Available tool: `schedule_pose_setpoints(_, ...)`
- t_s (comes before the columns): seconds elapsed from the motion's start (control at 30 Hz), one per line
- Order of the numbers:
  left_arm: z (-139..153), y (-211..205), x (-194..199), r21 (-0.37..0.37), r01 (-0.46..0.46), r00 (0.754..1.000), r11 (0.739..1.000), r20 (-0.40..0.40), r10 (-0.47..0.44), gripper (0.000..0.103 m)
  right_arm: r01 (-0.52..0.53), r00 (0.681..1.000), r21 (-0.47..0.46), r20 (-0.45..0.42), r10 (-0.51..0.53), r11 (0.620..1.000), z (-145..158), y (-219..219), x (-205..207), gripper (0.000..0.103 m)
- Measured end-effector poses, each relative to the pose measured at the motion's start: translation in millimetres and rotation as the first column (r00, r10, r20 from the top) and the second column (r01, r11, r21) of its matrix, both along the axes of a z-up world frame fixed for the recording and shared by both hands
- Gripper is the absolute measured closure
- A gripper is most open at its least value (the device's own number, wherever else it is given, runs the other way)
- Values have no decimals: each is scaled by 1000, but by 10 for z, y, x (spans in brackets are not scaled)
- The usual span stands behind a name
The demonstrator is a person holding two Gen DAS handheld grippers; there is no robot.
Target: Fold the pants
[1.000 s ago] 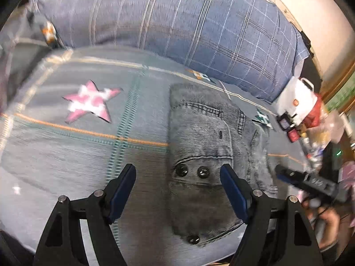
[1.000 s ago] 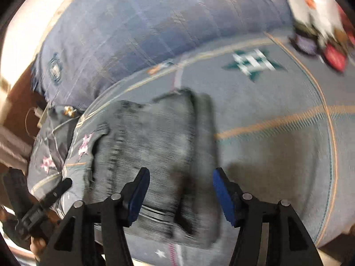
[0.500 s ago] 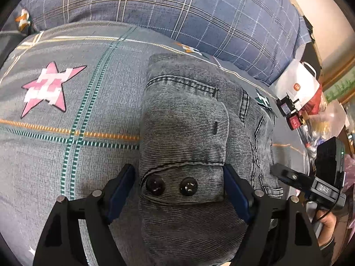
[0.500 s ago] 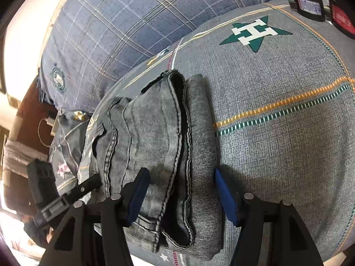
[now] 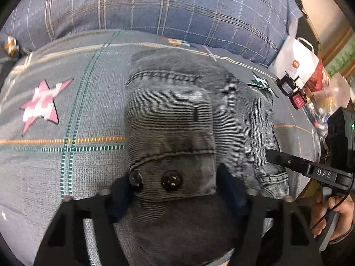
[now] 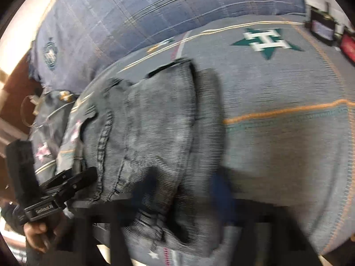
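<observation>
The grey denim pants (image 5: 173, 119) lie folded into a thick stack on the bed, waistband with two dark buttons (image 5: 170, 180) toward me. My left gripper (image 5: 175, 190) straddles the near end of the stack, its blue fingers (image 5: 230, 188) pressed against both sides of the waistband. In the right wrist view the pants (image 6: 150, 128) show their folded edges. My right gripper (image 6: 179, 195) has its fingers (image 6: 219, 192) around the near right edge of the stack; the view is blurred. Each gripper shows in the other's view, the right one (image 5: 310, 170) and the left one (image 6: 53, 197).
The grey bedspread (image 5: 66, 155) has a pink star (image 5: 42, 104) and a green star (image 6: 266, 42). A blue plaid pillow (image 5: 155, 6) lies behind the pants. A white bag (image 5: 297, 62) and small items crowd the right side. More fabric lies at the left (image 6: 46, 119).
Both grippers have moved forward and down onto the near end of the folded pants. Their fingers have drawn in against the denim.
</observation>
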State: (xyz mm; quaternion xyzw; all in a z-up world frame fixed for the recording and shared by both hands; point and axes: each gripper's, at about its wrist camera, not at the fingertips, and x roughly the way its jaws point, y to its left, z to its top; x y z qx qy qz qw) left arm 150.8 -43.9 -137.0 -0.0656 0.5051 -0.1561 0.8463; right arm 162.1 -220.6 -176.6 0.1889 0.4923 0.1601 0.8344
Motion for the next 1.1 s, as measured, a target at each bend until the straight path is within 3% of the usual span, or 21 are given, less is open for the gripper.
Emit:
schedule_pose_setpoints(0.03, 31, -48, -34, 30, 11, 1000, 999, 19, -12, 48, -5, 1000, 11, 1, 5, 1000, 9, 4, -9, 74)
schedule_pose_setpoints(0.17, 192, -148, -121, 118, 26, 995, 993, 92, -37, 67, -37, 997, -90, 66, 43, 995, 137, 188, -95, 81)
schedule_pose_setpoints(0.27, 306, -153, -187, 139, 42, 989, 989, 135, -61, 73, -41, 992, -103, 118, 53, 994, 279, 271, -181, 82)
schedule_pose_setpoints(0.43, 690, -114, -308, 141, 39, 965, 989, 252, -74, 76, -36, 976, -121, 210, 61, 992, 626, 355, -341, 84)
schedule_pose_setpoints(0.6, 1129, 26, -349, 126, 8, 919, 992, 389, -57, 76, -25, 946, -103, 319, 57, 994, 1146, 358, -403, 84)
schedule_pose_setpoints(0.7, 1219, 115, -289, 117, -6, 906, 993, 422, -44, 76, -23, 929, -95, 365, 57, 995, 1372, 376, -376, 84)
schedule_pose_setpoints(0.8, 1107, 198, -161, 107, -11, 918, 994, 395, -33, 75, -24, 920, -107, 387, 64, 994, 1437, 486, -295, 84)
schedule_pose_setpoints(0.9, 842, 250, -51, 108, -8, 934, 994, 356, -31, 72, -30, 927, -107, 368, 67, 994, 1301, 535, -180, 84)
schedule_pose_setpoints(1.0, 425, 286, 57, 119, -19, 961, 993, 278, -15, 61, -40, 944, -96, 323, 69, 995, 956, 599, -12, 83)
schedule_pose_setpoints(1.03, 213, 302, 110, 129, -20, 974, 991, 224, -10, 50, -48, 951, -97, 300, 76, 994, 805, 624, 53, 82)
schedule_pose_setpoints(1.07, 95, 320, 118, 141, -30, 978, 990, 208, 0, 38, -55, 962, -110, 261, 83, 992, 629, 646, 123, 80)
schedule_pose_setpoints(1.1, 65, 359, 77, 123, -41, 971, 992, 238, 11, 37, -63, 974, -133, 206, 90, 989, 439, 680, 185, 77)
